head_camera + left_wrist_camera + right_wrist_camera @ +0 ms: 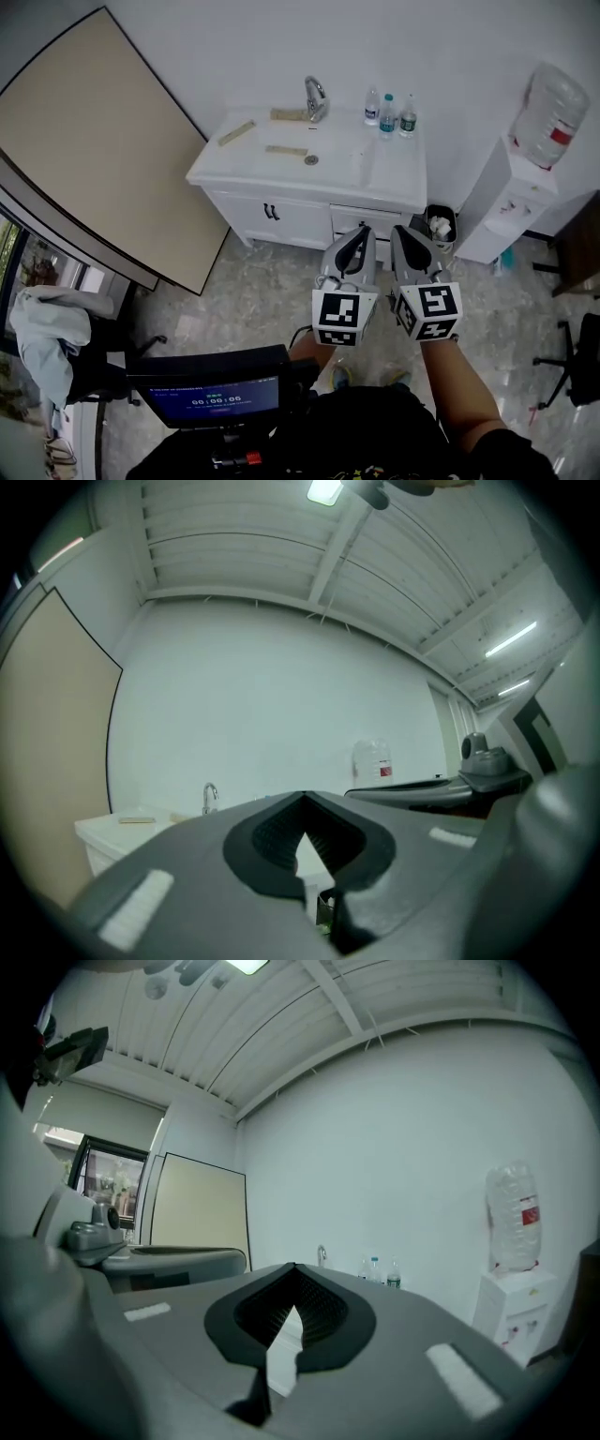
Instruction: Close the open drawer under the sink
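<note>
The white sink cabinet (281,217) stands against the far wall, with a faucet (316,98) on its top. Its drawer (352,222), right of the two doors, juts out a little; the drawer's lower part is hidden behind my grippers. My left gripper (360,234) and right gripper (401,232) are held side by side in the air in front of the drawer, well short of it. Both are shut with nothing between the jaws. The left gripper (302,797) points at the wall above the faucet (210,797). The right gripper (293,1267) points towards the faucet (322,1254).
Three water bottles (387,114) stand on the countertop (375,178). A small bin (439,227) sits right of the cabinet, then a water dispenser (506,202). A large beige board (103,150) leans at the left. A monitor (211,394) is close below me.
</note>
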Motion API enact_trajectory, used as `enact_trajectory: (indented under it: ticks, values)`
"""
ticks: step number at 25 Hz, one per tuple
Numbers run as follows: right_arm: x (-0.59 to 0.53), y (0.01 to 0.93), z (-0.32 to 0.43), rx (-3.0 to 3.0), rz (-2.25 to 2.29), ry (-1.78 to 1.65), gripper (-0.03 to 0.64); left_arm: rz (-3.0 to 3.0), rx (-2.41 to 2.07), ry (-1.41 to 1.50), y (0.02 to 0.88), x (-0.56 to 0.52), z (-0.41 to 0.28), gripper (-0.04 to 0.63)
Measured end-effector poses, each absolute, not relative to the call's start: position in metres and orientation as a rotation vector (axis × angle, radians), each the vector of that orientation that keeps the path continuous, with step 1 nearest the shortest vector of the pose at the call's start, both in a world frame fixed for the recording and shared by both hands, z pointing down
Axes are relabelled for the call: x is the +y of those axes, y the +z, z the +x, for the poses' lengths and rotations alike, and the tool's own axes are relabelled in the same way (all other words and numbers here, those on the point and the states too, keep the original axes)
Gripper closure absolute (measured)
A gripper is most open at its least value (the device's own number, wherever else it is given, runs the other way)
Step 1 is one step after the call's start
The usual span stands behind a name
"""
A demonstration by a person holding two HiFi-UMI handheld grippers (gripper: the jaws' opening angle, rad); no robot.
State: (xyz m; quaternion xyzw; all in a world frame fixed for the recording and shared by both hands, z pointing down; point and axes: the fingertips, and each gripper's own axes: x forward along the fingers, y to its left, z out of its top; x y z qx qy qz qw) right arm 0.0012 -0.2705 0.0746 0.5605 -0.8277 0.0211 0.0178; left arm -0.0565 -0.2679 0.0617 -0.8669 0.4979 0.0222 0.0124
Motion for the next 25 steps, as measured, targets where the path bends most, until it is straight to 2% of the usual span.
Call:
enact_trajectory:
  ticks: [25]
  values:
    - [-0.279,0.064,-0.016,-2.551,1.768,0.010,0.597,-2.666,1.622,0.090,0.052,-0.277,-0.079,0.592]
